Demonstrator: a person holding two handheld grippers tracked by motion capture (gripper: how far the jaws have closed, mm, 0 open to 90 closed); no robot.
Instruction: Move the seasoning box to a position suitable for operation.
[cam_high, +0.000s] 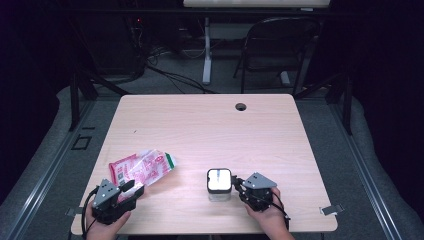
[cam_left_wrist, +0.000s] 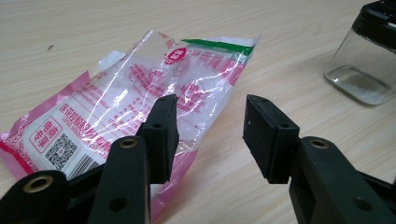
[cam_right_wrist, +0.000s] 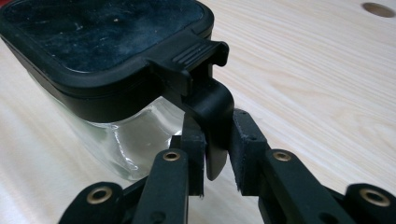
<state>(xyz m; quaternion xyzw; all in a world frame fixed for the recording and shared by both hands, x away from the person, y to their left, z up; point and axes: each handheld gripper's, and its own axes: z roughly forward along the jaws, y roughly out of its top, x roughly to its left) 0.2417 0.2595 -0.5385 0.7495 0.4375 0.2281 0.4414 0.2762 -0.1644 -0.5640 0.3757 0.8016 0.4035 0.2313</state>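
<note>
Near the front edge of the counter (cam_high: 200, 120) your two grippers sit well apart. Your left gripper (cam_left_wrist: 210, 133) hovers over the near end of the pink-printed plastic bag (cam_left_wrist: 140, 98), which lies flat at front left; its fingers stand apart, one over the bag, the other over bare wood, clamped on nothing. Your right gripper (cam_right_wrist: 217, 161) meets the glass jar (cam_right_wrist: 126, 135) with the black lid (cam_right_wrist: 102, 42) at front centre, fingers closed on the lid's hanging latch tab (cam_right_wrist: 212, 112).
</note>
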